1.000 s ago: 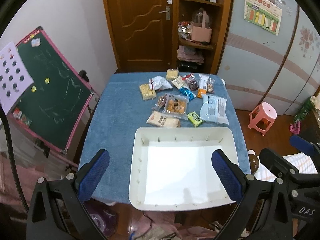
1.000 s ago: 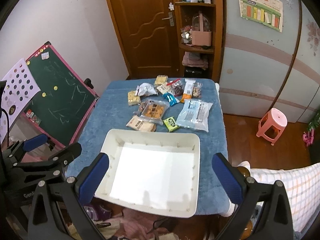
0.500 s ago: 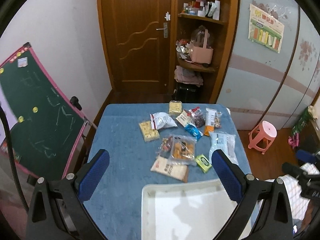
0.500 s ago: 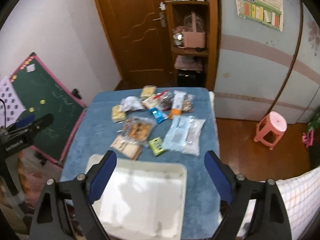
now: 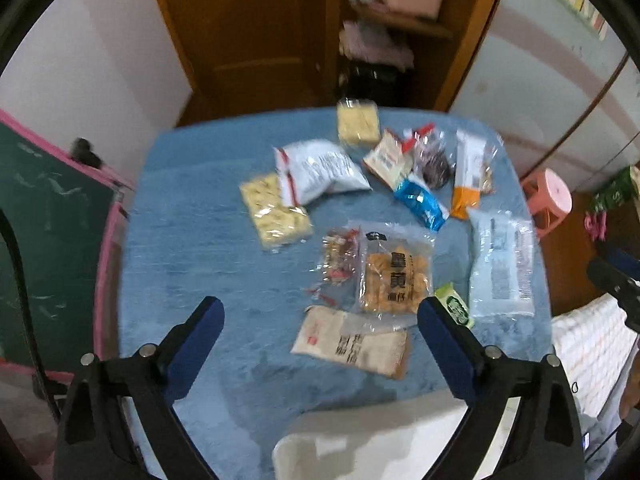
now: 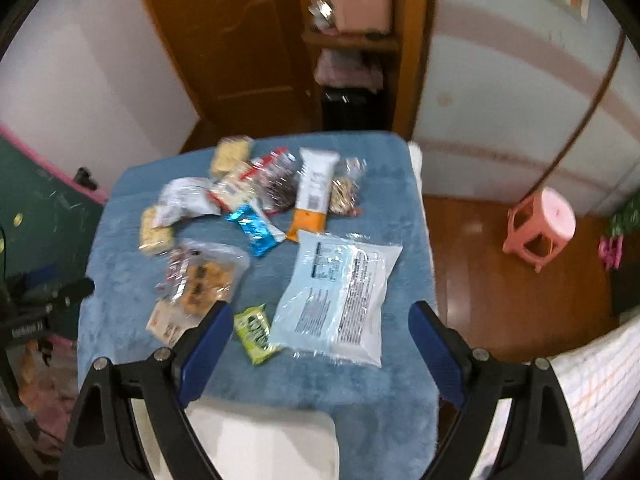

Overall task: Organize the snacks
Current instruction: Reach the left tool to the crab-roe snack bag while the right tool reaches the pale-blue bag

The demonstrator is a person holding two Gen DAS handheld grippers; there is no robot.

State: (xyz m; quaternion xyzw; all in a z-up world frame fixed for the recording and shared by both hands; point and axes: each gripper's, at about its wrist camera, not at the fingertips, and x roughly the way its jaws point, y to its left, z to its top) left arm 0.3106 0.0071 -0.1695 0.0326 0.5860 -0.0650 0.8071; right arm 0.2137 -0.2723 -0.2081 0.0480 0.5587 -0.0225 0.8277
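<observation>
Both of your grippers have swung forward and down over the last second. Earlier the white tray (image 5: 372,436) filled the middle of each wrist view; now only its far edge shows at the bottom, and the snack pile has come up between the fingers.

Left gripper (image 5: 320,320): released, jaws wide, nothing between the pads. The beige packet (image 5: 352,340) lies nearest, just beyond the tray edge and within the span of the jaws. Behind it sits the clear bag of orange crackers (image 5: 394,276), touching the beige packet's far side. The small green bar (image 5: 454,306) lies just beside your right finger.

Right gripper (image 6: 320,322): also released and empty, with the jaws a little narrower than they were a second ago. The green bar lies just inside its left finger, and the pale blue bag (image 6: 336,296) lies between the fingers, its near-left corner overlapping the bar.

Further off on the blue cloth (image 5: 192,248): the yellow biscuit pack (image 5: 274,210), white pouch (image 5: 320,170), blue wrapper (image 5: 420,202) and orange-ended packet (image 5: 468,172); a second biscuit pack (image 5: 358,122) lies at the far edge.

Reading: nothing is in the tray yet as far as the visible strip shows, so the sorting has not started. You have moved from the tray to the approach. Both views are motion-blurred, so judge contact only after you slow down. Likely first picks: beige packet on the left, blue bag or green bar on the right.
</observation>
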